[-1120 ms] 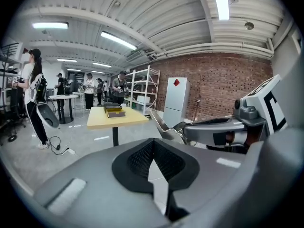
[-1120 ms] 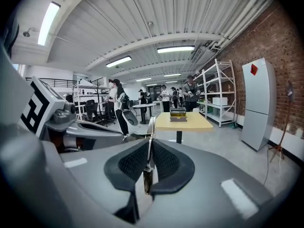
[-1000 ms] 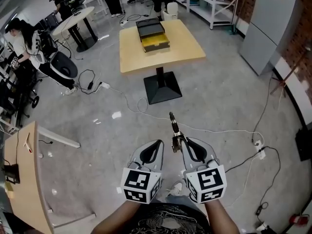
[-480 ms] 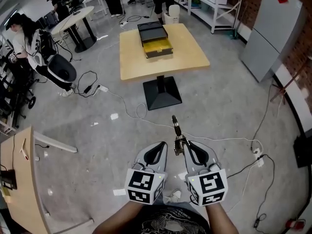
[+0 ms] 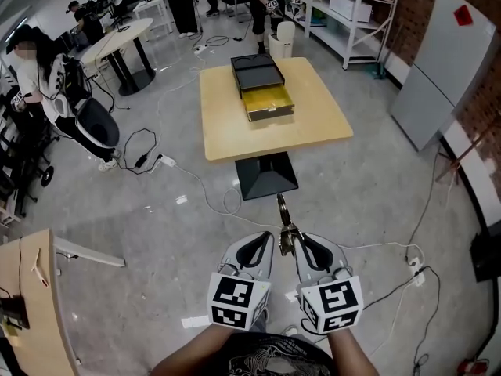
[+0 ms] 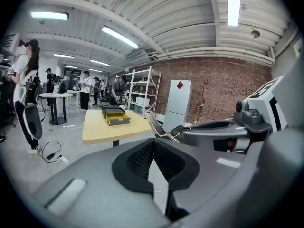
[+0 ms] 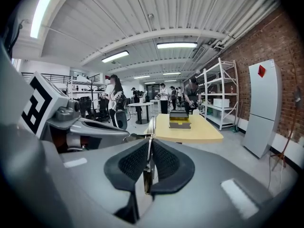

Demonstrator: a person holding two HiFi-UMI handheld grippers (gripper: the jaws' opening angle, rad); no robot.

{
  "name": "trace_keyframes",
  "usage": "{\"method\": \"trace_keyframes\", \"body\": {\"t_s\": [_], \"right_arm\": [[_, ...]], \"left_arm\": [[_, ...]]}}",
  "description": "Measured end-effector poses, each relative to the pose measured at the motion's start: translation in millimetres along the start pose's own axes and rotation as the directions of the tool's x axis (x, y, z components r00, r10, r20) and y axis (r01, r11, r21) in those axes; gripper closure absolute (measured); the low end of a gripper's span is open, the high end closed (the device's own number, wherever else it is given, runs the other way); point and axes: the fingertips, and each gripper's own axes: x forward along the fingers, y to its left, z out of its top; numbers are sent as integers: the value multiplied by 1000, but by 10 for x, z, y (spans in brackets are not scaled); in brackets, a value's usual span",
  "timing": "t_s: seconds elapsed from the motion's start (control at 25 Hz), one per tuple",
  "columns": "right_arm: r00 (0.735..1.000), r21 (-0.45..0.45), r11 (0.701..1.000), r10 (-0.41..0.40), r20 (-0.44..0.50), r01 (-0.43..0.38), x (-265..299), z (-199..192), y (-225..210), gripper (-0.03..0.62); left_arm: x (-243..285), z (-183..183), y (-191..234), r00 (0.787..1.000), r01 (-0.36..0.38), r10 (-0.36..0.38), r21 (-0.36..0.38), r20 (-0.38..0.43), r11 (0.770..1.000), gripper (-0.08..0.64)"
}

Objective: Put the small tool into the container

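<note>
A small metal tool (image 5: 283,218) sticks forward out of my right gripper (image 5: 291,241), whose jaws are shut on it; the right gripper view shows the tool (image 7: 149,141) clamped upright between the black pads. My left gripper (image 5: 262,245) sits just left of it, shut with nothing held. Both are held over the floor in front of me. The container (image 5: 264,87), a dark box with an open yellow-lined drawer, stands on a square wooden table (image 5: 313,124) farther ahead. The same container (image 7: 179,118) appears on the table in the right gripper view.
The table has a black pedestal base (image 5: 267,175). Cables (image 5: 196,175) trail over the grey floor. A grey cabinet (image 5: 438,69) stands right, shelving (image 5: 344,14) behind, a round table (image 5: 117,37) and people at back left, a wooden desk edge (image 5: 35,304) lower left.
The table with the container has drawn closer and lower in the head view, as I move forward. Both grippers keep their pose, the right one still holding the tool.
</note>
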Motion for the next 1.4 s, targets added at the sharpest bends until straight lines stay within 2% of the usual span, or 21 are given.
{"method": "trace_keyframes", "body": {"t_s": [0.28, 0.56, 0.68, 0.88, 1.24, 1.4], "right_arm": [[999, -6, 999, -45, -14, 45, 796, 358, 322, 568], [997, -10, 997, -73, -41, 72, 1191, 347, 328, 568], [996, -6, 997, -73, -45, 72, 1421, 301, 198, 568], [997, 6, 998, -66, -42, 66, 1789, 379, -333, 568], [999, 8, 1000, -26, -25, 26, 2521, 834, -1904, 568], [1000, 8, 1000, 11, -26, -11, 2916, 1213, -2710, 568]], "left_arm": [[131, 138, 933, 998, 53, -53, -10, -16, 999, 548], [277, 120, 1387, 998, 64, -64, -40, 0, 997, 548], [465, 55, 1570, 999, 51, -52, -52, -8, 997, 548], [1085, 199, 1635, 999, 45, -47, -51, -28, 998, 548], [2775, 946, 1534, 999, 18, -19, -40, -31, 999, 548], [3630, 1484, 1518, 1000, -9, 8, -41, -30, 999, 548]]}}
